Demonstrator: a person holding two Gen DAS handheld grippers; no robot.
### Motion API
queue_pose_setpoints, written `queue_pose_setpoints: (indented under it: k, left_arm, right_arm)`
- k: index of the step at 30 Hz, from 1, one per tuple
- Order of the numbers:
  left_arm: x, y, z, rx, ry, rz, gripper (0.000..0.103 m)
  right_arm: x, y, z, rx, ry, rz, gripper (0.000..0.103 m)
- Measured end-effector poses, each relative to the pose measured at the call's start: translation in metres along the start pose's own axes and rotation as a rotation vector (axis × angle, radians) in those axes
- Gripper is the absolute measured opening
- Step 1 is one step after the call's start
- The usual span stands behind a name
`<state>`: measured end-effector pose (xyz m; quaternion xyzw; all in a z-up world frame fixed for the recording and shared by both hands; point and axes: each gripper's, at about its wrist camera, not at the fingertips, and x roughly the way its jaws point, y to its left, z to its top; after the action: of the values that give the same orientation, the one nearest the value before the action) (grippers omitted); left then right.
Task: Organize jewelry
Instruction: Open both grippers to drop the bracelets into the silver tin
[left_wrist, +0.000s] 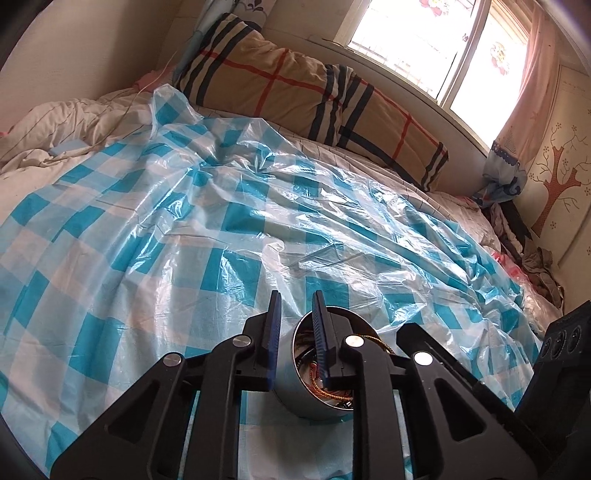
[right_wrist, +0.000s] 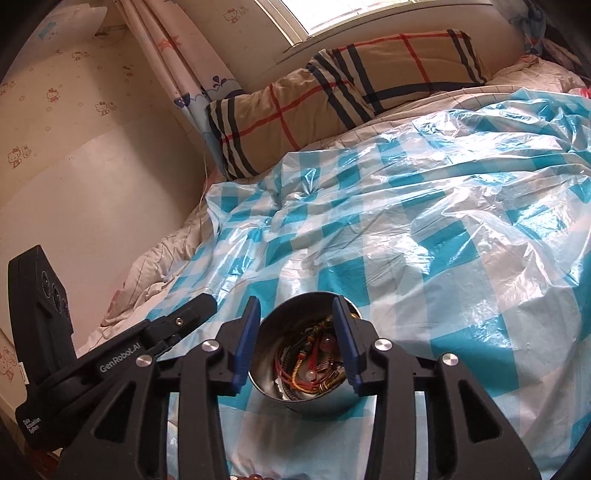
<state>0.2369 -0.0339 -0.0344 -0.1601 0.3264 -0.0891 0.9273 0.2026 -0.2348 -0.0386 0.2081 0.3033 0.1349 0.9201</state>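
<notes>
A round steel bowl (right_wrist: 314, 400) full of tangled jewelry (right_wrist: 310, 363), red and orange cords and beads, stands on a blue-and-white checked plastic sheet (right_wrist: 424, 240) on the bed. My right gripper (right_wrist: 297, 306) is open, its blue-padded fingers either side of the bowl's opening, just above it. In the left wrist view the bowl (left_wrist: 295, 391) sits between my left gripper's (left_wrist: 297, 301) fingers: one pad outside the wall, the other inside the bowl. The left jaws look closed on the bowl's rim.
A plaid pillow (left_wrist: 306, 92) lies at the bed's head under the window. A heap of clothes (left_wrist: 524, 236) is at the bed's right side. The other gripper's body (right_wrist: 40, 317) shows at left in the right wrist view.
</notes>
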Motion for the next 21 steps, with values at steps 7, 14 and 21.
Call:
queue_pose_setpoints:
  k: [7, 14, 21]
  left_arm:
    - [-0.008, 0.003, -0.003, 0.002, -0.006, 0.018, 0.029]
    - [-0.014, 0.002, -0.008, 0.01, 0.001, 0.025, 0.034]
    - [-0.019, 0.0, -0.016, 0.023, 0.014, 0.027, 0.039]
  right_arm:
    - [-0.011, -0.013, 0.002, 0.035, -0.029, -0.043, 0.04]
    - [-0.016, -0.03, 0.001, 0.085, -0.024, -0.125, 0.044]
    - [0.005, -0.029, -0.005, 0.044, 0.059, -0.184, 0.049]
